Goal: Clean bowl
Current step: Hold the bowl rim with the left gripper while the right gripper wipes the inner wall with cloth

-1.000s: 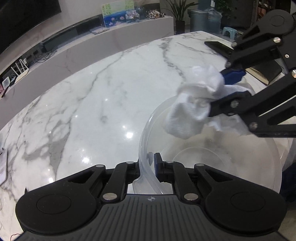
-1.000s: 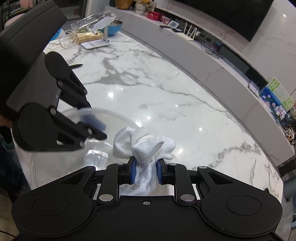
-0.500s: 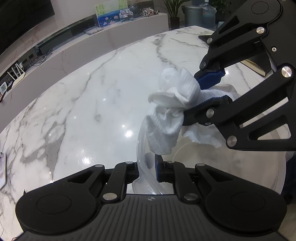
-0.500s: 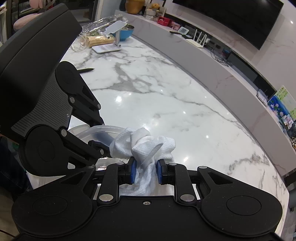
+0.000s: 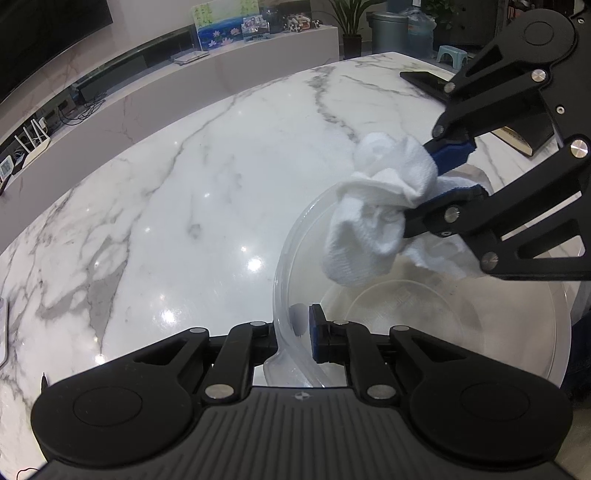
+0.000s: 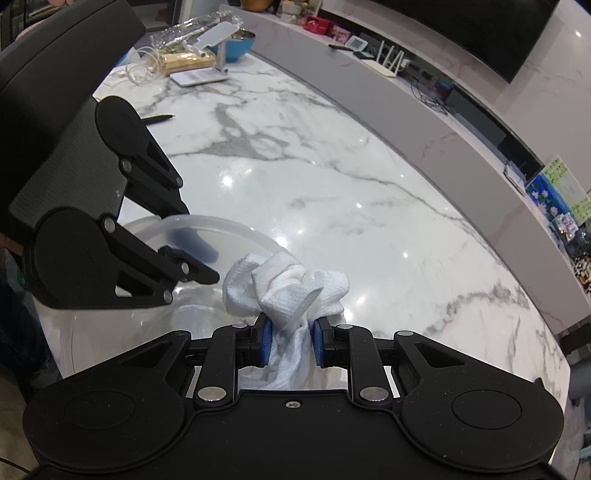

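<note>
The clear bowl sits at the worktop's near edge; a hard wipe could tip or slide it off. The left gripper is clamped on its rim. The right gripper is closed on a bunched white cloth at the bowl's far rim.

There was one clear bowl and one white cloth, with two hand-held grippers, the left and the right. On the counter lay one white phone stand, one blue bowl and one dark pen. Farther off stood one router, what looked like two bins, and one small stool.
</note>
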A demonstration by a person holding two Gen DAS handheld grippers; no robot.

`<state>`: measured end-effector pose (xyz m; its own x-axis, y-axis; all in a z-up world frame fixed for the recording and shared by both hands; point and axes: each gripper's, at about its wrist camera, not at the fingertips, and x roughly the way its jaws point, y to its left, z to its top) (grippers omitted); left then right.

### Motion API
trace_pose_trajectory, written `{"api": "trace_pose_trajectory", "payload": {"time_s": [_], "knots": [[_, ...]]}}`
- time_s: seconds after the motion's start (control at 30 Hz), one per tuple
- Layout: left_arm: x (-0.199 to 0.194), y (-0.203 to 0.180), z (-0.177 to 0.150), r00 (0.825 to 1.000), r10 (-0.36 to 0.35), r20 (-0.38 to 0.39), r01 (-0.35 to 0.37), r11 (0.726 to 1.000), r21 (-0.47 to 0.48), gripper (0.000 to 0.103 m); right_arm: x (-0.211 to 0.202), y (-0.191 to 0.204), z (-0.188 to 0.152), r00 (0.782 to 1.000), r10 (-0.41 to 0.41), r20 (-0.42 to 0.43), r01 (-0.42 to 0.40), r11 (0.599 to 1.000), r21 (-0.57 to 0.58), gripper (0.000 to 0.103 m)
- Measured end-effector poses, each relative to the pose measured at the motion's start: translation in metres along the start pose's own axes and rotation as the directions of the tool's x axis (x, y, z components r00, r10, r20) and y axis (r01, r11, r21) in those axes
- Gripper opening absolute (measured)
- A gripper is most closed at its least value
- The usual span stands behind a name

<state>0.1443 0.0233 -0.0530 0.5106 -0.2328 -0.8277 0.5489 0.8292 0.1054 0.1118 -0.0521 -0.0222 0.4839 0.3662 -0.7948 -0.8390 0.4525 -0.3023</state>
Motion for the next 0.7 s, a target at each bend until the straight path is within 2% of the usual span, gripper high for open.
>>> {"api": "trace_pose_trajectory", "payload": {"time_s": [0.7], "knots": [[0.001, 0.0, -0.003, 1.0, -0.005, -0.002, 0.005, 1.0, 0.005, 0.01, -0.02, -0.001, -0.023, 0.995, 0.039, -0.089, -0.041, 0.999, -0.016, 0.019]]}}
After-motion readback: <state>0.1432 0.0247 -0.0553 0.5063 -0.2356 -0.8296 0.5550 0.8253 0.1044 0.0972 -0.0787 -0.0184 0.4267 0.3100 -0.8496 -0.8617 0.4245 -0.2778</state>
